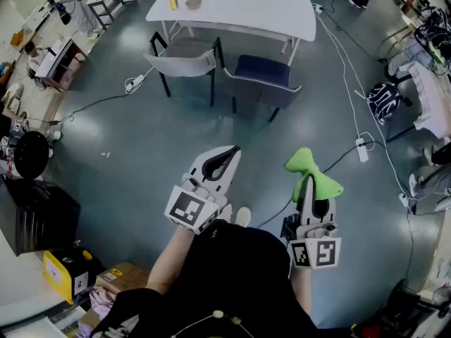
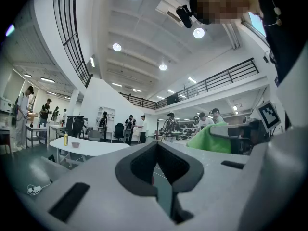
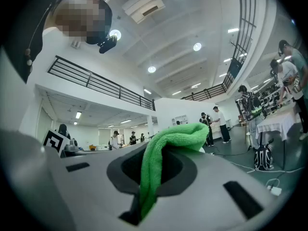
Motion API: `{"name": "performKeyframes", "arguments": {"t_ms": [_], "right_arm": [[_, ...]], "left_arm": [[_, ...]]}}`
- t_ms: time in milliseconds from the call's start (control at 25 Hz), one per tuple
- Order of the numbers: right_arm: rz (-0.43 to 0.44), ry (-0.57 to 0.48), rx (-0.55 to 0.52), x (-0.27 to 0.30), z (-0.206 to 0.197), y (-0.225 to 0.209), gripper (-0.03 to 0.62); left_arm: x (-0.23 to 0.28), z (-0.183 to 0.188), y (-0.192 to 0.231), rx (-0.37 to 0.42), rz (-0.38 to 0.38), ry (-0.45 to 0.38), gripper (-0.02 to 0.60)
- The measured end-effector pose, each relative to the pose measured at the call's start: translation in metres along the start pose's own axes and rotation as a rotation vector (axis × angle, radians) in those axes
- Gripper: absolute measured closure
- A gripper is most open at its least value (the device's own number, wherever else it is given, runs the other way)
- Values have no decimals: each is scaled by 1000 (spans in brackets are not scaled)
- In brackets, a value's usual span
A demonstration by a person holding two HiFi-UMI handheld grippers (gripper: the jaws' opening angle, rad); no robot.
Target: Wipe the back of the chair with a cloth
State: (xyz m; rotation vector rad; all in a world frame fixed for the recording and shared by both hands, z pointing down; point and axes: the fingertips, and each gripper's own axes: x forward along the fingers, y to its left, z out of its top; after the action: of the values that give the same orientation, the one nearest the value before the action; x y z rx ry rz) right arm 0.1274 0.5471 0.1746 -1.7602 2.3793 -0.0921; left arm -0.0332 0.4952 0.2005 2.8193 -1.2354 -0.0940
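Right claw: clenched on green cloth, fold left proud of my tips as wiping face. Left claw: closed, empty, kept spare. Grey chair, blue chair: far, at table, backs nearest me. Approach judged next.

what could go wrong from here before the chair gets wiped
1. Trip hazard: a black cable runs across the floor from beside the person's shoe.
2. The green cloth is pinched in the right gripper with most of it loose above the jaws, so it may slip out under wiping pressure.
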Motion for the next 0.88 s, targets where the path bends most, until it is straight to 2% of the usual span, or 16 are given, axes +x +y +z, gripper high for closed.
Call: {"name": "performKeyframes", "arguments": {"t_ms": [440, 720, 880], "right_arm": [[15, 1, 6, -9, 0, 0, 576], [52, -2, 25, -15, 1, -4, 576], [70, 4, 13, -17, 2, -12, 576]], "left_arm": [[-5, -1, -11, 4, 4, 5, 577], [-8, 0, -25, 31, -38, 4, 577], [-5, 3, -25, 8, -37, -5, 577]]}}
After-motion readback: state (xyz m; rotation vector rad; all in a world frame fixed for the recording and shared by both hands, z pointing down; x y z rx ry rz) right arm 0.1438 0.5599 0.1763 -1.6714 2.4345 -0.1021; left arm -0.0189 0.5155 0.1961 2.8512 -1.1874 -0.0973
